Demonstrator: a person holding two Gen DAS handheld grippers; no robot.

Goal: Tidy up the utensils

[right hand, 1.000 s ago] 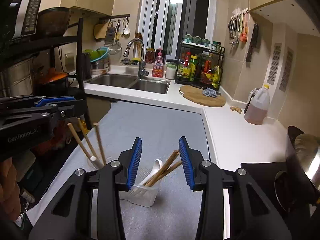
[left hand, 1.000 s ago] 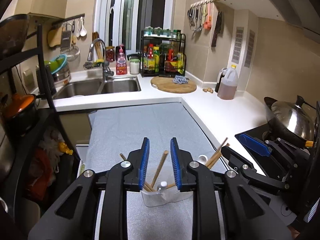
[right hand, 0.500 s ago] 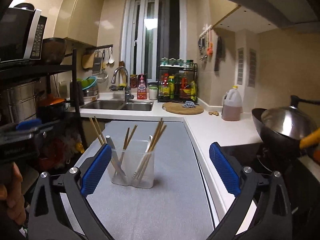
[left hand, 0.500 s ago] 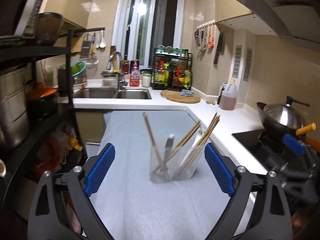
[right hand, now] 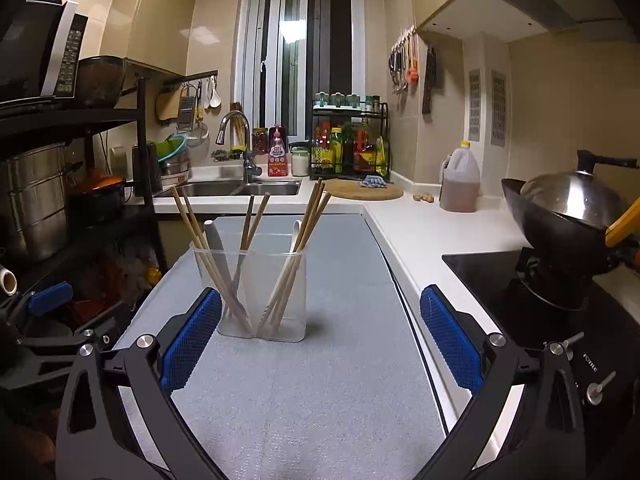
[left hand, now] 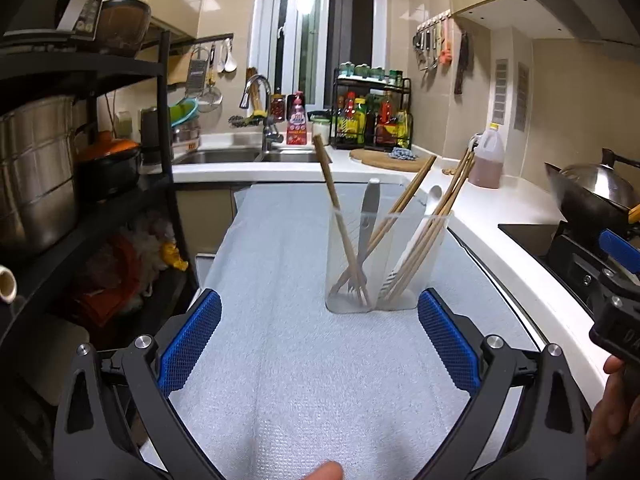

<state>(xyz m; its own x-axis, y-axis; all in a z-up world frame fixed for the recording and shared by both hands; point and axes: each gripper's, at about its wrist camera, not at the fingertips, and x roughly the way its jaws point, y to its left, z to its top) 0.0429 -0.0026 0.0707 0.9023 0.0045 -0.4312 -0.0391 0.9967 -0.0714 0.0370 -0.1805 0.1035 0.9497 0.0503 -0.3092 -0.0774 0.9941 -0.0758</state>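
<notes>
Here, a narrow kitchen seen from both hand-held grippers.

Table: a long table covered by a pale grey textured mat (right hand: 320, 360), running toward a steel sink (right hand: 240, 189) under a window.

Utensil holder: a clear plastic two-compartment holder (right hand: 264, 294) stands upright on the mat, near the middle of the table.

Contents: wooden chopsticks (right hand: 200, 248) lean outward from both compartments; a metal fork (left hand: 366, 232) stands tines-down in the left compartment with its handle sticking up, and a white spoon (left hand: 430, 200) rests in the right compartment.

Left gripper: the left gripper (left hand: 318, 346) is spread wide, blue pads far apart, holding nothing; it hovers over the mat just short of the holder, which sits slightly right of its centre line.

Right gripper: the right gripper (right hand: 320, 344) is also spread wide and holding nothing; the holder stands ahead of it, nearer its left pad, which overlaps the holder's lower corner in view; whether they touch cannot be told.

Right side: a white counter carries a jug of brown liquid (right hand: 460, 184) and a round wooden cutting board (right hand: 362, 191); a wok (right hand: 568, 208) sits on a black stove.

Left side: a black metal rack (right hand: 80, 128) holds steel pots and an orange-lidded pot.

Back wall: a spice rack of bottles (right hand: 350, 148) stands beside the sink.
</notes>
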